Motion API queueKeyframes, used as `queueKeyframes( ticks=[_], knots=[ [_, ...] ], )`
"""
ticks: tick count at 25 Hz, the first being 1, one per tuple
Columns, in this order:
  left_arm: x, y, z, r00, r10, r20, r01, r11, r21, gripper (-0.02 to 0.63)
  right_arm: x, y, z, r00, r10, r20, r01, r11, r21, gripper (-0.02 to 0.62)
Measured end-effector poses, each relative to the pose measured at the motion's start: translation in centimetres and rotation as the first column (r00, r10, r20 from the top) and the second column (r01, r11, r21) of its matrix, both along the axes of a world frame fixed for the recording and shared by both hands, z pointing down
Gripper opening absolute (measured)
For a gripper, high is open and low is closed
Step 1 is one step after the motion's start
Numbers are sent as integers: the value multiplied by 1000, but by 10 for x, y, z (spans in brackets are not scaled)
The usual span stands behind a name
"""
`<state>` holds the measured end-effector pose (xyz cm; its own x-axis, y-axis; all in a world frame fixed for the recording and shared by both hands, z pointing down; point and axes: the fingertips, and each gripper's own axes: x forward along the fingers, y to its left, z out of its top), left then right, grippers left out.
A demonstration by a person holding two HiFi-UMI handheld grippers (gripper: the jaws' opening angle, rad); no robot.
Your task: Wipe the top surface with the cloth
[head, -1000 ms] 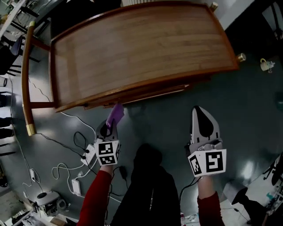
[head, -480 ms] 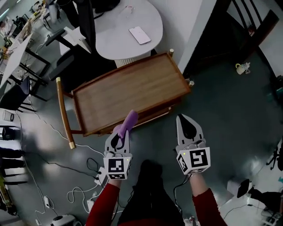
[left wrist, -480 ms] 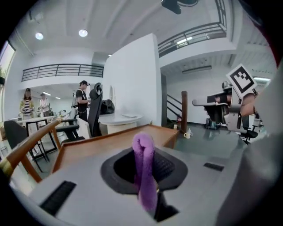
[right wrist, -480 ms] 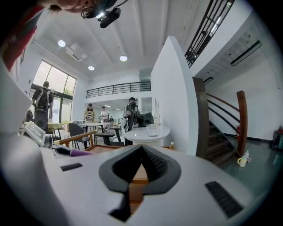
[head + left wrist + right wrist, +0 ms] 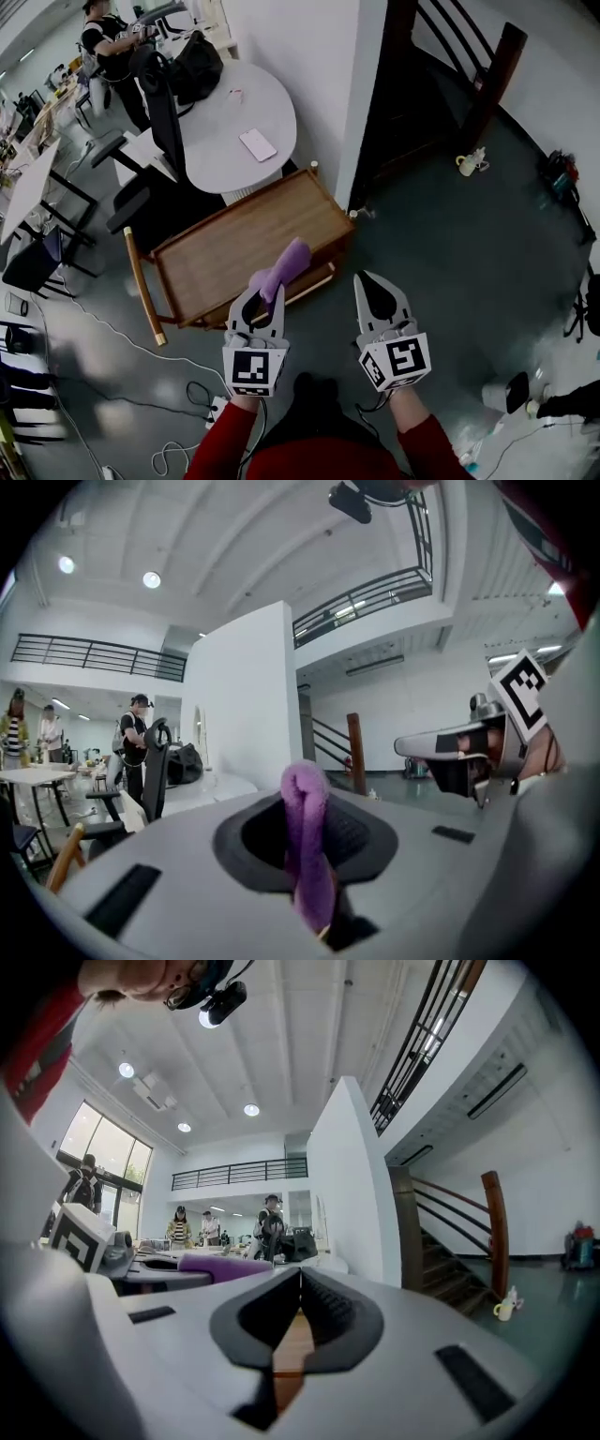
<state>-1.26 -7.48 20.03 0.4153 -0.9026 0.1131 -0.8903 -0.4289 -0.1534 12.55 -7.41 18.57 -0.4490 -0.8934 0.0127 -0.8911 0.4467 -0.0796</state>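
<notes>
The wooden cart's tray top (image 5: 234,246) lies ahead of and below both grippers in the head view. My left gripper (image 5: 265,293) is shut on a purple cloth (image 5: 282,265). The cloth sticks out past the jaw tips and overlaps the cart's near edge in that view. In the left gripper view the cloth (image 5: 306,836) stands pinched between the jaws, and the cart is hidden. My right gripper (image 5: 368,279) is held level beside the left one. Its jaws meet at the tips (image 5: 300,1274) with nothing in them, and wood (image 5: 290,1346) shows through the gap behind them.
A white round table (image 5: 220,117) with a phone (image 5: 257,144) stands behind the cart. A black chair (image 5: 161,105) and a dark bag (image 5: 194,58) are near it. A white wall (image 5: 314,84), a dark staircase (image 5: 441,70), a mug (image 5: 469,162) and floor cables (image 5: 178,412) surround the spot.
The cart now looks much smaller and farther off, and more of the room shows. Both grippers keep their pose, the left still shut on the cloth.
</notes>
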Motion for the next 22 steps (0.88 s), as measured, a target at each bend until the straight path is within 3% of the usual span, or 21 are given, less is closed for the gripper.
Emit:
queueKeyframes(
  ticks=[6, 11, 22],
  knots=[
    [31, 18, -36, 998, 46, -34, -44, 998, 53, 57, 19, 18, -33, 999, 33, 19, -34, 998, 50, 12],
    [49, 36, -33, 995, 90, -41, -88, 995, 41, 57, 19, 34, -30, 998, 42, 51, -43, 999, 25, 12],
    [48, 43, -31, 994, 75, -75, -73, 997, 28, 57, 13, 39, -27, 999, 29, 25, -29, 1000, 11, 12]
  ],
)
